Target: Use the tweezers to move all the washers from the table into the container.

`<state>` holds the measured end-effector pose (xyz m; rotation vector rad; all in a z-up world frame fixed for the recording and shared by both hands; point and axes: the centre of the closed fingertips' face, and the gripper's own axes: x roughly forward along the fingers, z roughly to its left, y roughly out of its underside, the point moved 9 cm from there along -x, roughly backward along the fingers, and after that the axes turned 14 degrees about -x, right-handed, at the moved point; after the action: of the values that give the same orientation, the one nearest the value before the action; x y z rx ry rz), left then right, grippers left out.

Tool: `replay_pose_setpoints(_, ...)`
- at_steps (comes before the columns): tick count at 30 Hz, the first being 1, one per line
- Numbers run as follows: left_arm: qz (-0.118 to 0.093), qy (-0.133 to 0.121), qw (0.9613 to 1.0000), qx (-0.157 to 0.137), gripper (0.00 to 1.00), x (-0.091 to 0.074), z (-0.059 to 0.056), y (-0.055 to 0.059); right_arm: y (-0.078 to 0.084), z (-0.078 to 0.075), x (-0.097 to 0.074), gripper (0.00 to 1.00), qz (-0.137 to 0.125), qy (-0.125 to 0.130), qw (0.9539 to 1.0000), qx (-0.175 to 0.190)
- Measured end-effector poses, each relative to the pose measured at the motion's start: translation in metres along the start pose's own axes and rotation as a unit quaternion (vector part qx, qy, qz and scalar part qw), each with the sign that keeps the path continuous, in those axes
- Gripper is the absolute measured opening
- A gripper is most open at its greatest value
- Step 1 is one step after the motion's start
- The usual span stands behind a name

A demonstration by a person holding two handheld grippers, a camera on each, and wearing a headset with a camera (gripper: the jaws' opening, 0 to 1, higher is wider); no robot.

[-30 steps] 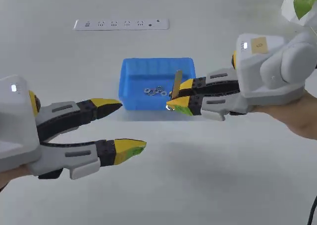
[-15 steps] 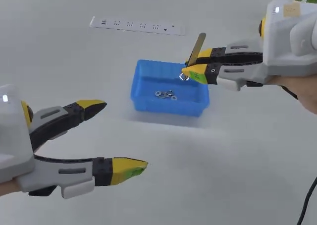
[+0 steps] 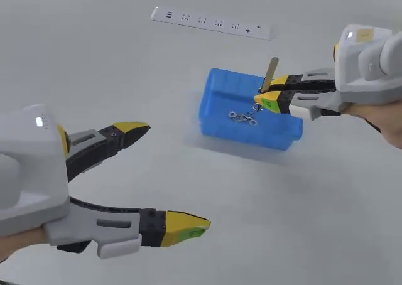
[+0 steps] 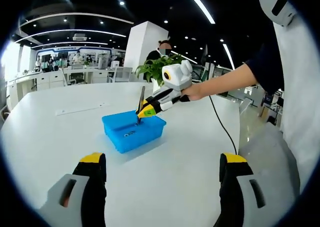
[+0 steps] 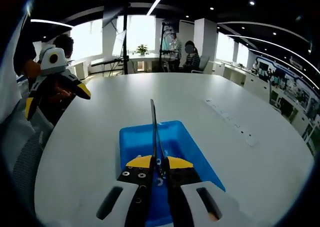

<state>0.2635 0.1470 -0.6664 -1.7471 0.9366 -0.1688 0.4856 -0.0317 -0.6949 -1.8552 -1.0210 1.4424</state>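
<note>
Centre-right of head view, container [image 3: 251, 134]: blue, open-topped, resting on white table [image 3: 314, 203].
washers [image 3: 242, 117]: small cluster lying on container floor, near middle.
right gripper [image 3: 264, 100]: enters from right edge of head view, tips over right part of container; jaws pressed together on tweezers [image 3: 271, 71].
tweezers: upper end sticking up and slightly right above the jaws; lower tip pointing down into container, just right of the washer cluster.
washer [image 3: 257, 107]: single small ring at tweezers' lower tip, just above container floor; cannot tell whether gripped or only touching.
right gripper view: tweezers running straight up centre of frame from between closed jaws, blue container directly beneath.
left gripper [image 3: 178, 177]: lower left of head view, above bare table, well apart from container; jaws wide apart, nothing between them.
left gripper view: container near centre of frame, right gripper and tweezers above its upper right edge.
power strip [image 3: 210, 22]: white, flat on table at top of head view, beyond container.
</note>
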Motion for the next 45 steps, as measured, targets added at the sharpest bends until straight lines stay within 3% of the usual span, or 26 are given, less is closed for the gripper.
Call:
replay_pose_setpoints(11,0.01,-0.003,0.9999,0.004,0.99,0.001,0.001,-0.001,0.002,0.008,0.011,0.1,0.001,-0.021,0.9998,-0.002)
replay_pose_setpoints(27,0.017,-0.007,0.9998,0.002,0.99,-0.002,0.0,0.002,0.001,0.011,0.012,0.1,0.001,-0.021,0.9998,0.0)
replay_pose_setpoints(38,0.016,-0.002,0.9999,0.006,0.99,0.001,-0.001,-0.001,-0.011,0.0,0.0,0.08,-0.018,0.006,0.9998,0.0)
replay_pose_setpoints(41,0.009,-0.001,0.9999,0.005,0.99,0.003,0.001,-0.005,-0.015,-0.002,-0.004,0.08,-0.019,0.013,0.9997,-0.003)
replay_pose_setpoints(45,-0.013,0.01,0.9996,0.024,0.96,0.02,0.011,-0.029,-0.016,0.0,-0.005,0.08,-0.016,0.01,0.9998,-0.008)
